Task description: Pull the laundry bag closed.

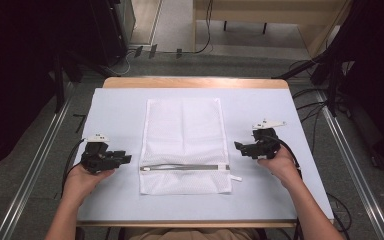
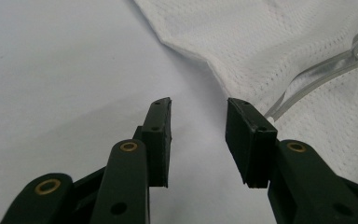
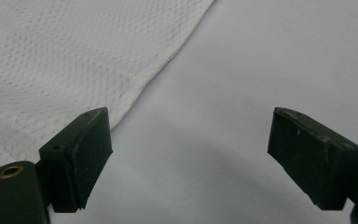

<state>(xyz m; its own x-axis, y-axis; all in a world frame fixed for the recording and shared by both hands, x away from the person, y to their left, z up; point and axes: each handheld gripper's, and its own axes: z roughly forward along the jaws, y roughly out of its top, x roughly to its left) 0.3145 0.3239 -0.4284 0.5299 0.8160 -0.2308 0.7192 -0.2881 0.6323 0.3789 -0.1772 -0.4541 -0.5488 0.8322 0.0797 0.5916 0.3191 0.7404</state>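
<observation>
A white mesh laundry bag (image 1: 184, 142) lies flat in the middle of the table, its grey zipper (image 1: 185, 167) running across near the front end. My left gripper (image 1: 126, 158) rests on the table just left of the bag, open and empty; in the left gripper view the bag's mesh (image 2: 279, 42) and zipper (image 2: 317, 77) lie ahead to the right. My right gripper (image 1: 239, 147) sits just right of the bag, open wide and empty; the bag's edge (image 3: 88, 56) lies ahead on the left in the right gripper view.
A pale sheet (image 1: 115, 107) covers the wooden table (image 1: 195, 82). Metal rails (image 1: 35, 160) run along the floor on both sides, with cables and dark stands behind the table.
</observation>
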